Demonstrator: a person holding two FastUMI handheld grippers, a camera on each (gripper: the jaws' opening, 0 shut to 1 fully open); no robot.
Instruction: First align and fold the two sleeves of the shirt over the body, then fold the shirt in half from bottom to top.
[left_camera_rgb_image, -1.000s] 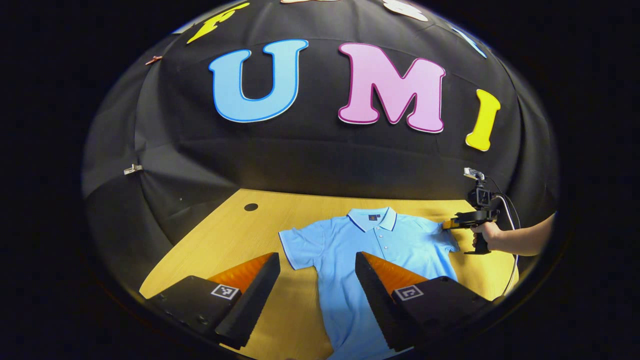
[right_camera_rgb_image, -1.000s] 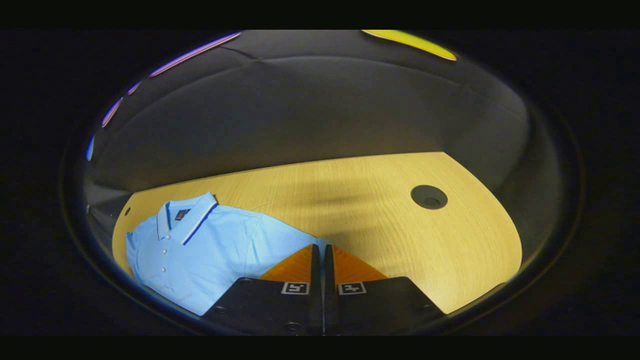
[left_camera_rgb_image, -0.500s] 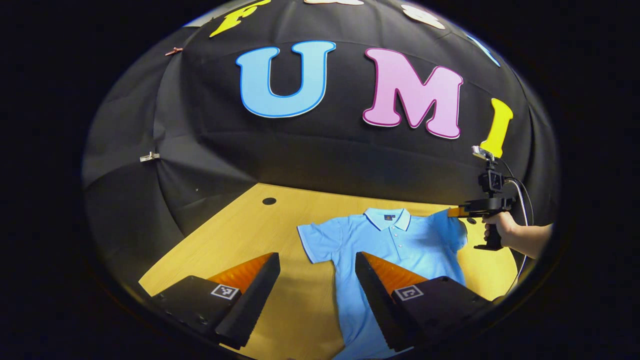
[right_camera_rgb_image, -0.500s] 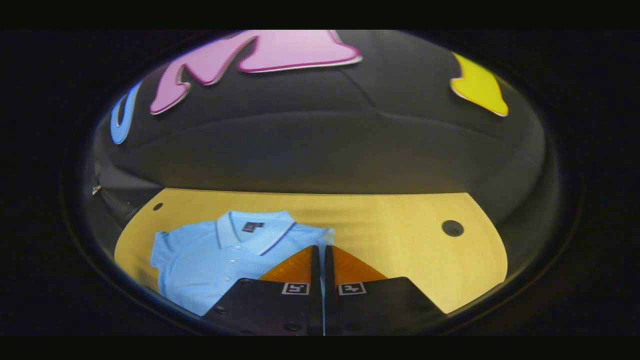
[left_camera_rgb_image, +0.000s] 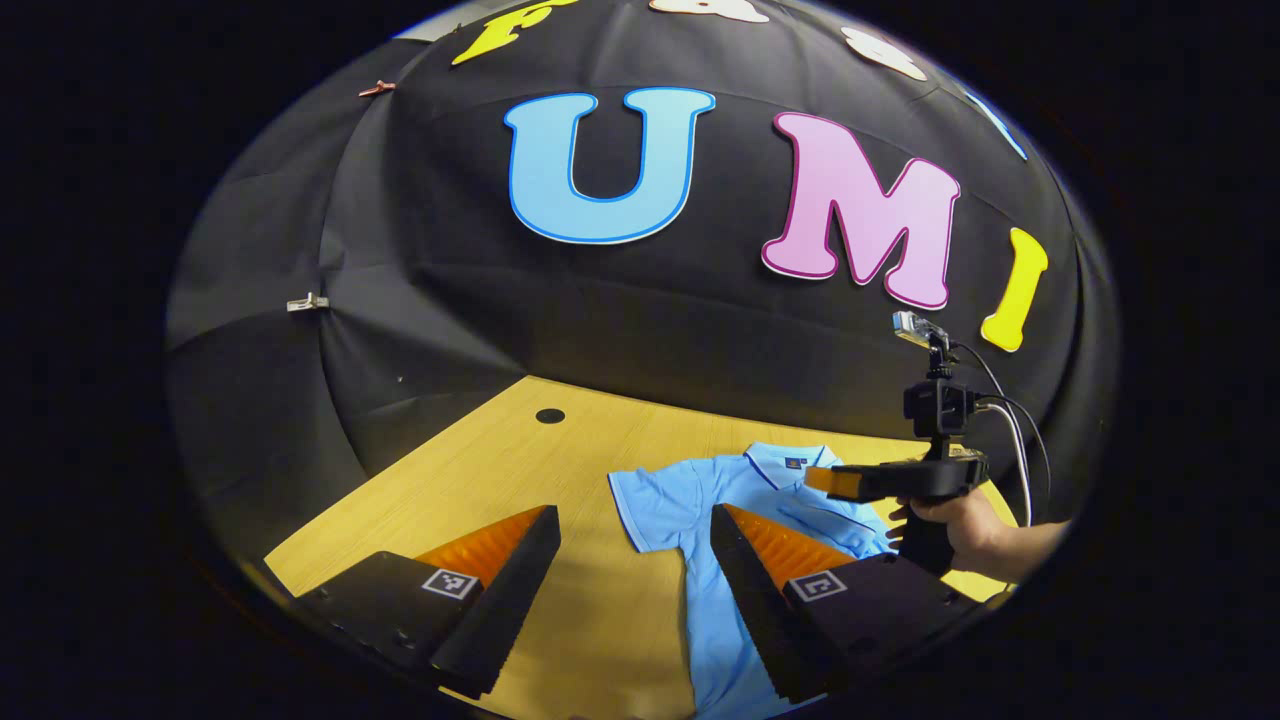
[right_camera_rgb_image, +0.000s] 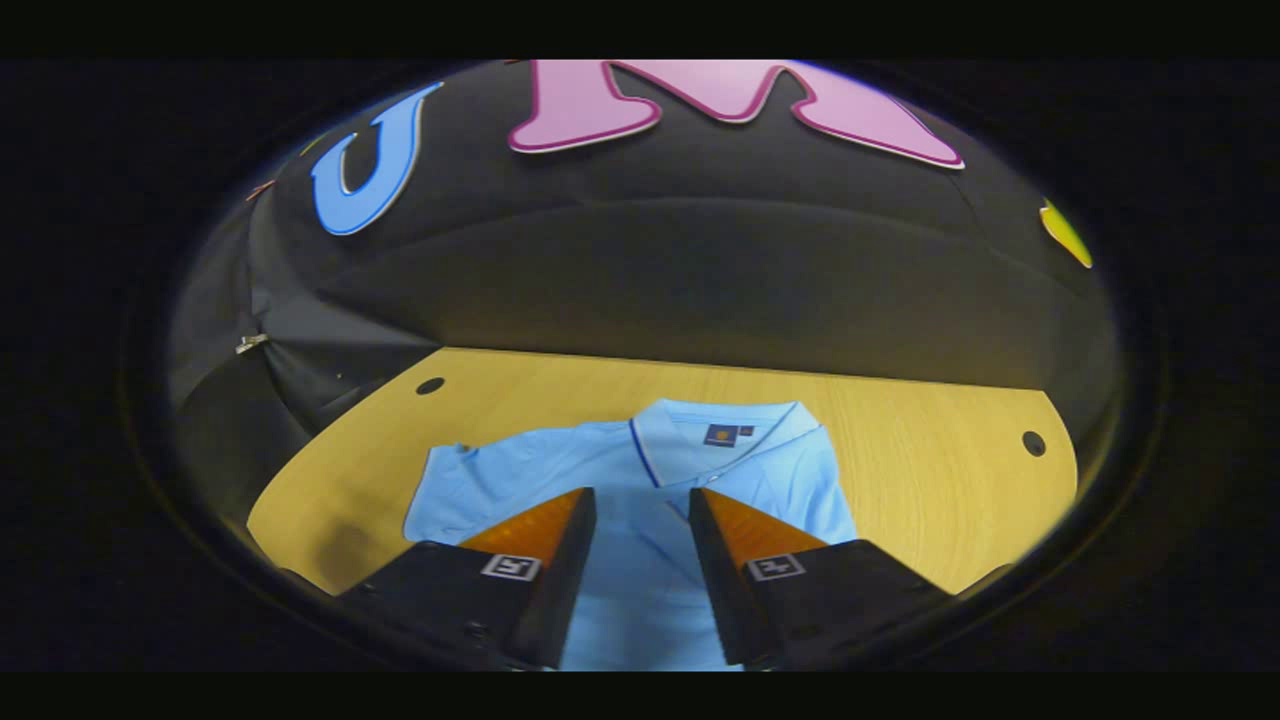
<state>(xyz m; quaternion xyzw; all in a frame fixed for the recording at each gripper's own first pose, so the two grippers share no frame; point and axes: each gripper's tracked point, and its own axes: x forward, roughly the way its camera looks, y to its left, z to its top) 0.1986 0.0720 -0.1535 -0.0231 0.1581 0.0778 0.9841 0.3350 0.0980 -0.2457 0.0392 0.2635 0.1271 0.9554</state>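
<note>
Closest in, the left gripper (left_camera_rgb_image: 630, 590) has its fingers spread wide with nothing between them, hovering low over the wooden table (left_camera_rgb_image: 470, 470). Just ahead of its tips lies the light-blue shirt (left_camera_rgb_image: 735, 600), body running toward the camera, and its unfolded sleeve (left_camera_rgb_image: 650, 505) spreads flat on the table straight in front of the gap between the fingers. That sleeve looks like the step in hand: the next move calls for this gripper to drop to the cuff edge, pinch it, and carry it across the body.

The right gripper (right_camera_rgb_image: 640, 525) is parted too and holds nothing; it hangs over the chest of the shirt, with the collar (right_camera_rgb_image: 720, 430) just beyond its tips. The sleeve on its side appears to be laid over the body already, though the fold sits mostly under the fingers and is hard to confirm.

Farther off in the left gripper view, a hand (left_camera_rgb_image: 950, 525) grips the right gripper's handle, held roughly level and pointing across the shirt. The bottom-to-top fold is not yet begun.
</note>
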